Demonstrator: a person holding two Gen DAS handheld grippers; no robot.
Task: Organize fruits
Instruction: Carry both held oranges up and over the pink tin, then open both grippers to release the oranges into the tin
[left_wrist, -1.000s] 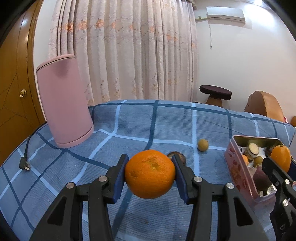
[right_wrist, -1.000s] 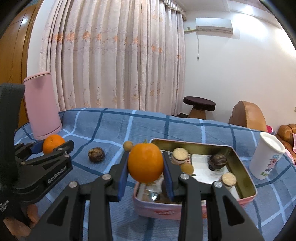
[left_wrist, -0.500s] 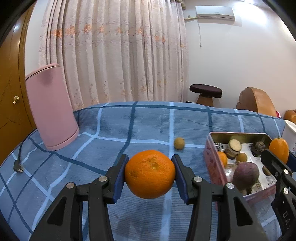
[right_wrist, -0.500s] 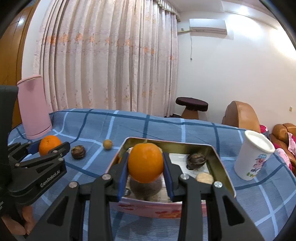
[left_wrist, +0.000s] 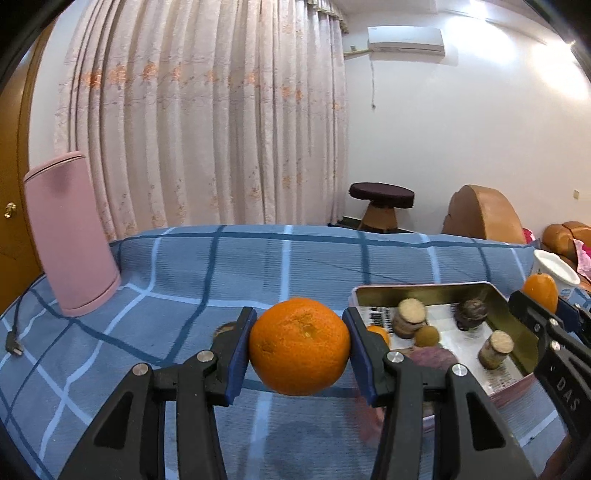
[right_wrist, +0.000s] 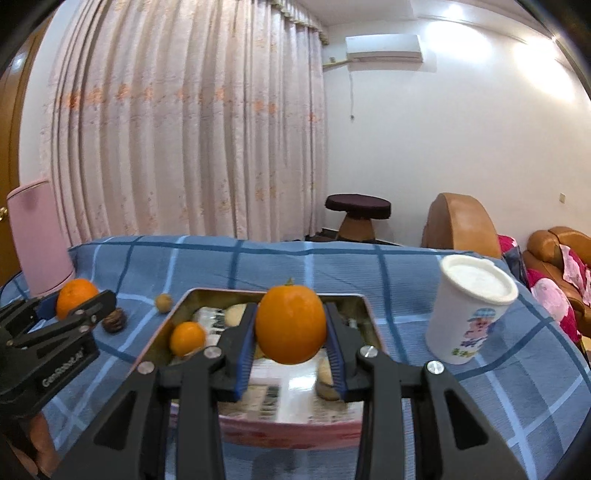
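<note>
Clamped in the left gripper is a mandarin, held above the blue cloth. An orange is pinched by the right gripper over the tin, where a small orange is seen at nine o'clock.

"GenRobot.AI" printed white on left gripper body. "DAS" embossed on right gripper body. Cup print unreadable.
</note>
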